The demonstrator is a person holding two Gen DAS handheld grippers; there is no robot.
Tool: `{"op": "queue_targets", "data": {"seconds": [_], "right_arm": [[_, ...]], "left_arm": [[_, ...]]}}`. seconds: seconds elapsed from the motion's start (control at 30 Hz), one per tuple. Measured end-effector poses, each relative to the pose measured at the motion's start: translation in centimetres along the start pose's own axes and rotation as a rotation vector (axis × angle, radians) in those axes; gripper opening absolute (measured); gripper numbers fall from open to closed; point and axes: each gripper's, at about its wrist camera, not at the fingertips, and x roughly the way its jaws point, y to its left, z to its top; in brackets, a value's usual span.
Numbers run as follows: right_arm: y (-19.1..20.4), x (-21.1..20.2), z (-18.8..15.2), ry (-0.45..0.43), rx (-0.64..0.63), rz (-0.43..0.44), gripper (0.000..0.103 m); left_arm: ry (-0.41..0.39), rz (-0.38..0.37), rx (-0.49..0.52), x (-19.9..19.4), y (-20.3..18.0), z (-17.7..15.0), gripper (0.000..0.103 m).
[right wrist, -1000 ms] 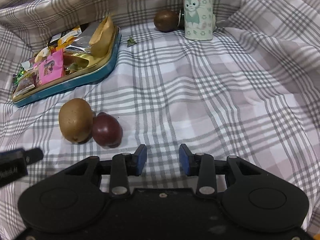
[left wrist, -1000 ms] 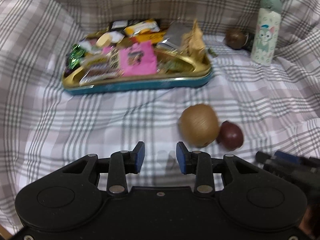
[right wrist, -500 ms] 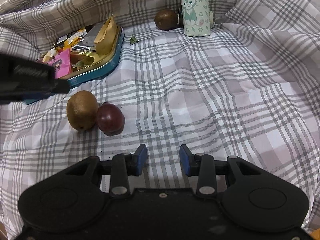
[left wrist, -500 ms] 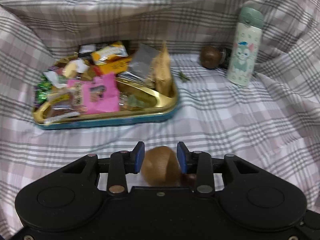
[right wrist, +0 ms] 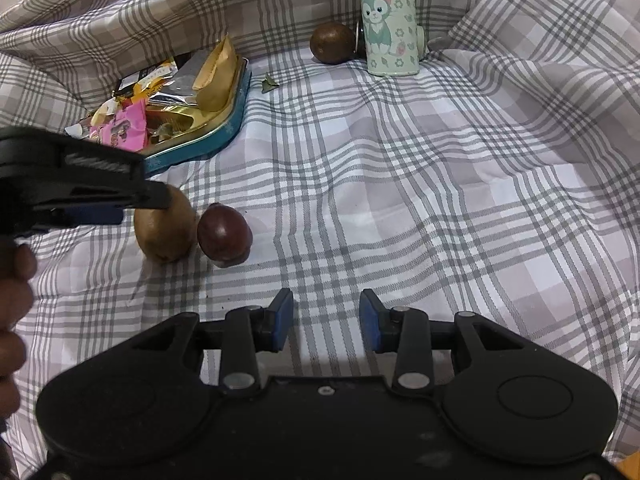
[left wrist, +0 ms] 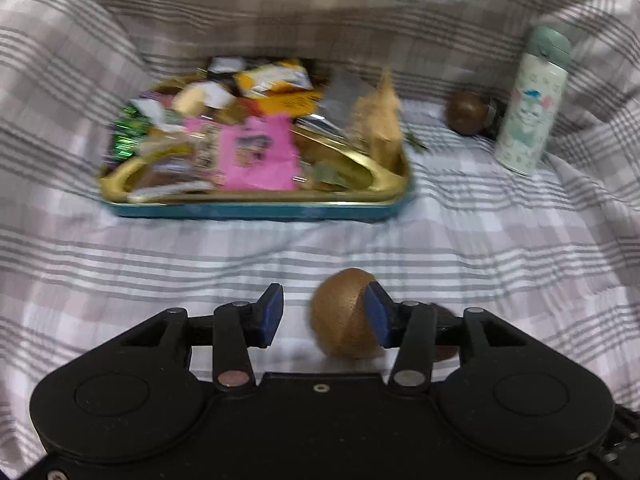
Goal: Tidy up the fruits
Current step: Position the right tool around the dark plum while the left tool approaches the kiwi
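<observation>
A brown kiwi [left wrist: 344, 314] lies on the checked cloth between the jaws of my left gripper [left wrist: 324, 316], against the right pad; the jaws are open with a gap on the left. It also shows in the right wrist view [right wrist: 166, 228], under the left gripper [right wrist: 100, 196]. A dark red plum-like fruit [right wrist: 224, 234] touches the kiwi's right side; in the left wrist view it is mostly hidden behind the right finger [left wrist: 442, 330]. Another brown fruit [right wrist: 332, 42] lies far back by the bottle. My right gripper [right wrist: 325, 320] is open and empty over bare cloth.
A gold and teal tray [left wrist: 256, 206] full of snack packets sits at the back left, also in the right wrist view [right wrist: 208, 140]. A cat-print bottle [right wrist: 386, 20] stands at the back. A small green leaf [right wrist: 269, 82] lies by the tray. Cloth folds rise all round.
My left gripper has slid left, so the kiwi now sits against its right pad instead of centred. The right gripper has barely moved.
</observation>
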Motion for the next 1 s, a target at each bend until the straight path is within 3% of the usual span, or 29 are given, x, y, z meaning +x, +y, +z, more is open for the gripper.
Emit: {"op": "queue_targets", "data": {"seconds": [0.1,0.17,0.27,0.4,1.0], "right_arm": [[0.4,0.0,0.1,0.001,-0.008,0.002,0.039],[0.7,0.0,0.1,0.0,-0.018,0.003,0.039],[1.1,0.0,0.1,-0.001,-0.032,0.003,0.039],[1.9,0.0,0.3,-0.013,-0.059,0.006,0.039],[5.2,2.1,2.9,-0.028,-0.121,0.06,0.039]], "left_arm": [[-0.017,0.069,-0.005,-0.3,1.3,-0.6,0.054],[0.026,0.094,-0.023,0.3,2.6,-1.2,0.051],[0.102,0.096,-0.086,1.5,4.9,-1.9,0.051],[0.134,0.091,-0.131,2.1,6.5,-2.9,0.051],[0.027,0.124,-0.036,1.9,6.2,-4.4,0.052]]}}
